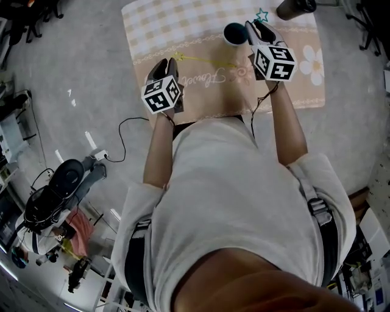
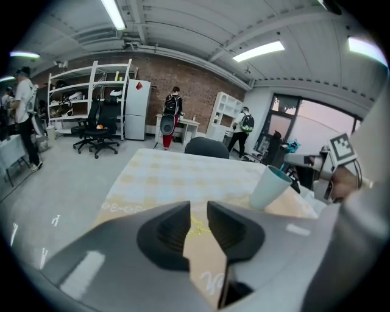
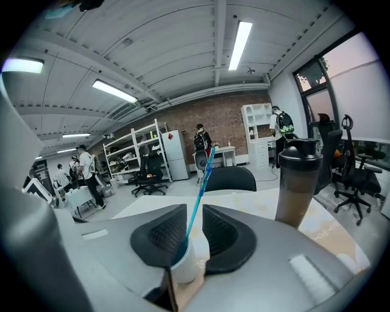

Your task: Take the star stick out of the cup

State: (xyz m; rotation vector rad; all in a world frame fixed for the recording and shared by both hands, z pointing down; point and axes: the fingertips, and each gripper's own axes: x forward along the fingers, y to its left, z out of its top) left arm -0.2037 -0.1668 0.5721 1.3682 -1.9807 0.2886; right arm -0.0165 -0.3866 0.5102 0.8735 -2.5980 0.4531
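Counter bears one cup, one far-edge bottle, two star sticks: blue stick, yellow stick; left fingers parted, empty; right fingers parted before cup.

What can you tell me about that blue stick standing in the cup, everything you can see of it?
The blue star stick is a thin, straight, teal-blue rod, plastic by its look, topped by an outlined star. Its lower end sits inside the white cup, and it stands tilted, not upright. It rises through the gap between the open jaws of the right gripper; neither pad visibly presses on it. It looks whole and unbent.
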